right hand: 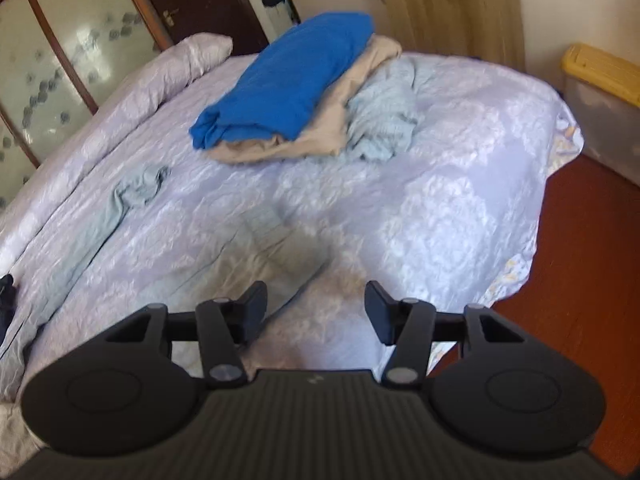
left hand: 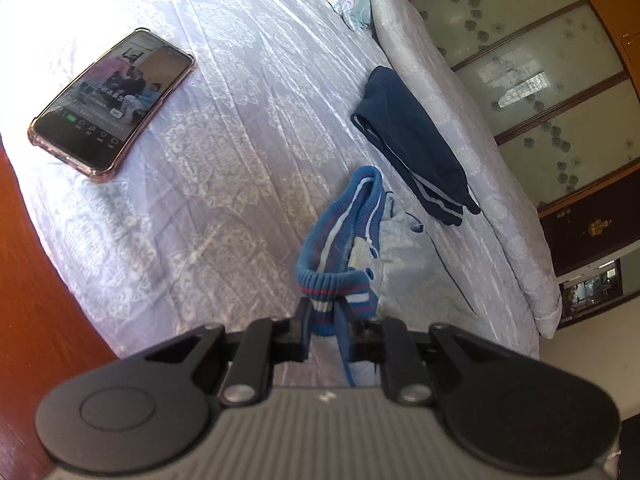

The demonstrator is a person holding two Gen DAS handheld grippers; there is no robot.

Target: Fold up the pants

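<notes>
In the left wrist view, a phone [left hand: 112, 104] in a clear pinkish case is lying face up with its screen lit at the left side of the bed [left hand: 224, 184], close to the mattress edge, where brown floor is showing. The bedspread is pale lilac with a white lace-like pattern. Further right, near the middle of the view, the left hand-held gripper [left hand: 330, 320] is pinching the ribbed blue waistband [left hand: 340, 248] of the pants [left hand: 404, 256]; its jaws are closed tight on the striped band, and a blue drawstring is hanging down between them. The waistband is standing up in a loop above the gripper, while the light grey-blue body of the pants is lying on the bed just to the right. Beyond that, a folded dark navy garment [left hand: 416, 148] with pale stripes is resting flat near the far edge of the bed, apart from the pants. At the far right a wardrobe [left hand: 532, 80] with frosted floral panels is standing beside the bed.

In the right wrist view, a grey-blue length of cloth [right hand: 120, 204] is trailing across the left part of the bed. Toward the middle, a bright blue blanket [right hand: 288, 80] is sitting on a beige one and rumpled pale blue fabric. Below, the right hand-held gripper [right hand: 316, 308] is hovering over bare bedspread with its jaws apart and nothing between them. At the far right, a clear bin with a yellow lid [right hand: 600, 96] is standing on the floor.
</notes>
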